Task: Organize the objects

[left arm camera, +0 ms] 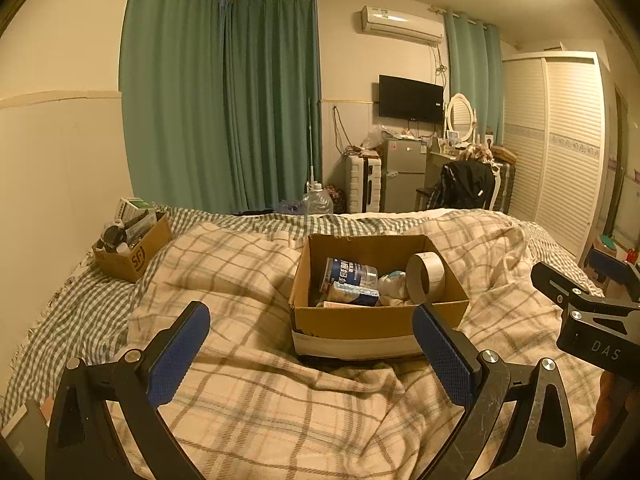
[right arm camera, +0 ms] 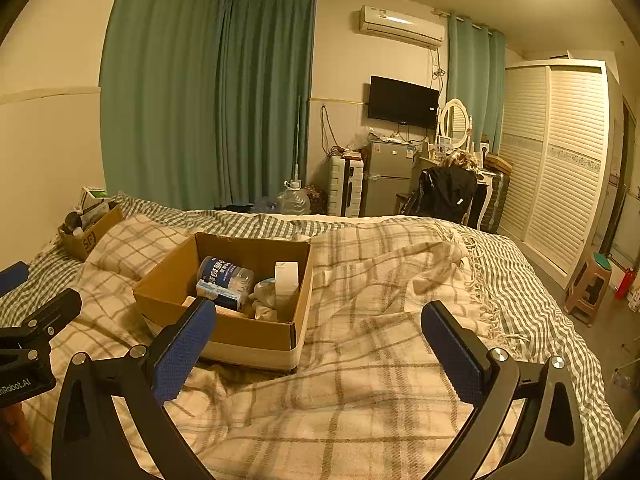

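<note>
An open cardboard box [left arm camera: 380,320] sits on the plaid blanket in the middle of the bed; it also shows in the right wrist view [right arm camera: 240,330]. It holds a blue-labelled plastic jar [left arm camera: 350,274], a tape roll [left arm camera: 426,276], a small blue packet [left arm camera: 356,294] and white crumpled items. My left gripper [left arm camera: 314,332] is open and empty, just in front of the box. My right gripper [right arm camera: 320,332] is open and empty, to the right of the box above the blanket.
A smaller cardboard box [left arm camera: 132,252] full of bottles and cartons sits at the bed's far left by the wall. Beyond the bed stand a water jug [left arm camera: 318,200], fridge [left arm camera: 402,174], chair with a black jacket [left arm camera: 466,186] and wardrobe [left arm camera: 560,152]. A stool [right arm camera: 590,286] stands right of the bed.
</note>
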A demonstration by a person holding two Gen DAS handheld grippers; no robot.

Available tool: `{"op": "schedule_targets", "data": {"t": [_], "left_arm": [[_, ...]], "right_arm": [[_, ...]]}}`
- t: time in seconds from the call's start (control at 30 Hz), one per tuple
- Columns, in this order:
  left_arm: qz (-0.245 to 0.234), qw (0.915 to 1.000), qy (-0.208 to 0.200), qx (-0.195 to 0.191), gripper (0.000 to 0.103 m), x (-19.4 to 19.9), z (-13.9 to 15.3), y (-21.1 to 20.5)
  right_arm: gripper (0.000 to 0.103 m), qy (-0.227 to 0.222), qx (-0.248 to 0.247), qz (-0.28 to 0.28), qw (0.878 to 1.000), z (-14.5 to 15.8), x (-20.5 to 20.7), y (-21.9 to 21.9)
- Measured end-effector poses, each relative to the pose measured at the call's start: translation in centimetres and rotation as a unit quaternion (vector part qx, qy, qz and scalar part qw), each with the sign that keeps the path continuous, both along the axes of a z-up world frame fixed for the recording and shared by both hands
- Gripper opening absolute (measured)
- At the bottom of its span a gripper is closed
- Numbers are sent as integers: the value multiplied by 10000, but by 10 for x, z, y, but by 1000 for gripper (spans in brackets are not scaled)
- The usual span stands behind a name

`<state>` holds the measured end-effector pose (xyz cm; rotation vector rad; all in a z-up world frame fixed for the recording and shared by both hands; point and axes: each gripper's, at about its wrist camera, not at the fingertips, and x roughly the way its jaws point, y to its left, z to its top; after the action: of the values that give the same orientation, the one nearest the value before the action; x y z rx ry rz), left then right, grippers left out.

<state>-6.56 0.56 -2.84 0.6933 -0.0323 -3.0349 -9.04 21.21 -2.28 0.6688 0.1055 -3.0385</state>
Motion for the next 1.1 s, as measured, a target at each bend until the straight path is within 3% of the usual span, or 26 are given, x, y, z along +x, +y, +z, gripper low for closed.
{"op": "schedule_targets", "data": {"t": [1.1], "left_arm": [[4,10000,-5,70,103,-1,0,1]], "right_arm": [[103,-12,1,17,10000,1,3,-3]]}}
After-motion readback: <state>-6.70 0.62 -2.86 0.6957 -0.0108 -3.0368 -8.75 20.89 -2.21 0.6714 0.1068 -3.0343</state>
